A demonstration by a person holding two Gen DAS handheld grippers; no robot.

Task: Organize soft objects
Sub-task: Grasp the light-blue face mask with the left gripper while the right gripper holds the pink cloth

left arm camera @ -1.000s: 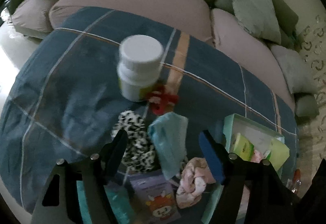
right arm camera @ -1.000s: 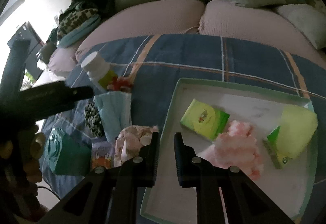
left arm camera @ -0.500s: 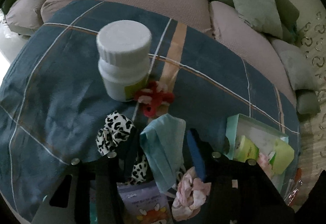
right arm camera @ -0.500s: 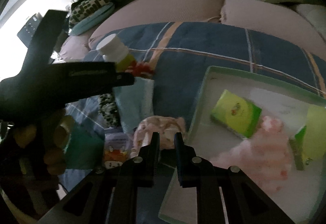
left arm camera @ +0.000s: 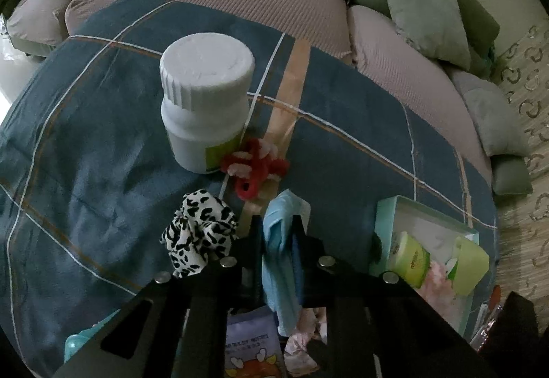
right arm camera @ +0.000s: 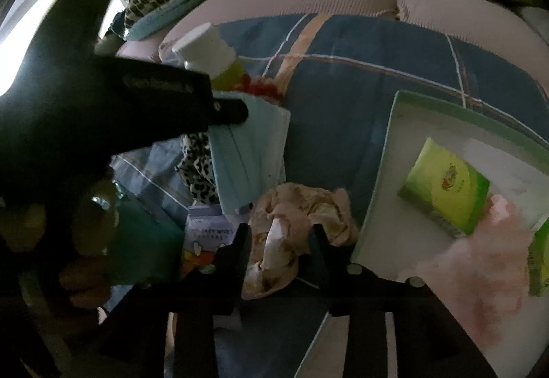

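A light blue face mask (left arm camera: 279, 261) lies on the blue plaid cloth (left arm camera: 85, 155). My left gripper (left arm camera: 276, 228) has its jaws closing on the mask, and both pads press its folded edge. The right wrist view shows the same mask (right arm camera: 250, 151) under the dark left gripper (right arm camera: 240, 112). A crumpled pale pink cloth (right arm camera: 298, 206) lies just left of the mint-rimmed white tray (right arm camera: 374, 189). My right gripper (right arm camera: 280, 240) is low over it with jaws opening. The cloth sits between the fingers, not squeezed.
The tray holds green tissue packs (right arm camera: 446, 185) and a fluffy pink piece (right arm camera: 480, 258). A white bottle (left arm camera: 206, 103), a red-and-white fuzzy twist (left arm camera: 255, 167), a leopard-print scrunchie (left arm camera: 200, 237), a purple packet (left arm camera: 250, 347) and a teal item (right arm camera: 147, 240) crowd the mask. Sofa cushions ring the far side.
The left jaws have closed in from wide apart onto the blue mask. The right gripper has moved left and down from the tray to the pink cloth, and its jaws have parted.
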